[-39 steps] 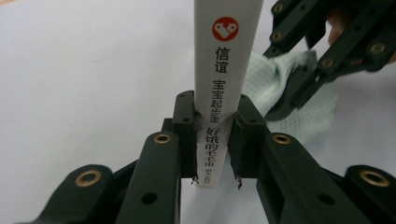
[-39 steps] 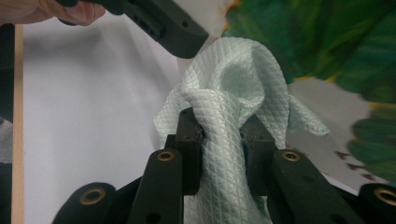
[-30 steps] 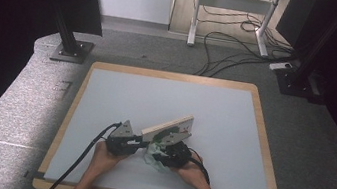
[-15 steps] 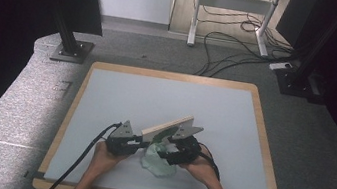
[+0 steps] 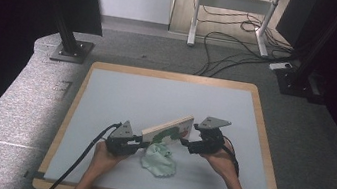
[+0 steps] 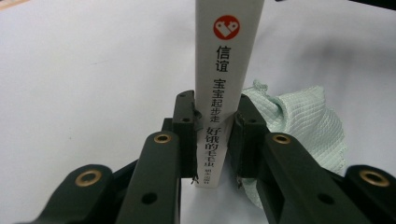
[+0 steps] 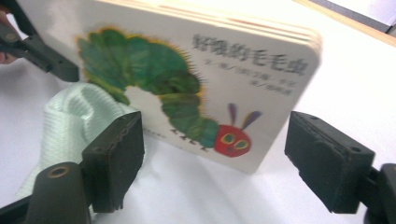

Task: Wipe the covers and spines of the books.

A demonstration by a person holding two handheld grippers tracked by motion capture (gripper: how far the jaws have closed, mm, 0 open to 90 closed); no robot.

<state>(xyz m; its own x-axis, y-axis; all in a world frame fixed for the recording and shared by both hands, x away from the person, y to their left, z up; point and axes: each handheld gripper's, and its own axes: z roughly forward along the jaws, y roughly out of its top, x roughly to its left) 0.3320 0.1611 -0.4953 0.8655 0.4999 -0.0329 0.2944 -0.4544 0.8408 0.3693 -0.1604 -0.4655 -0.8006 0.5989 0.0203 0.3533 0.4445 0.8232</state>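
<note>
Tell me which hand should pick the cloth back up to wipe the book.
Right. The right tool stands open and empty near the green cloth. The left tool is shut on the book, holding it on edge.

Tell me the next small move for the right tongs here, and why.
Probably lower the right tongs onto the green cloth and close. Their jaws have just opened and hold nothing, the left tongs grip the book upright by its spine, and the cloth lies loose beside it.
</note>
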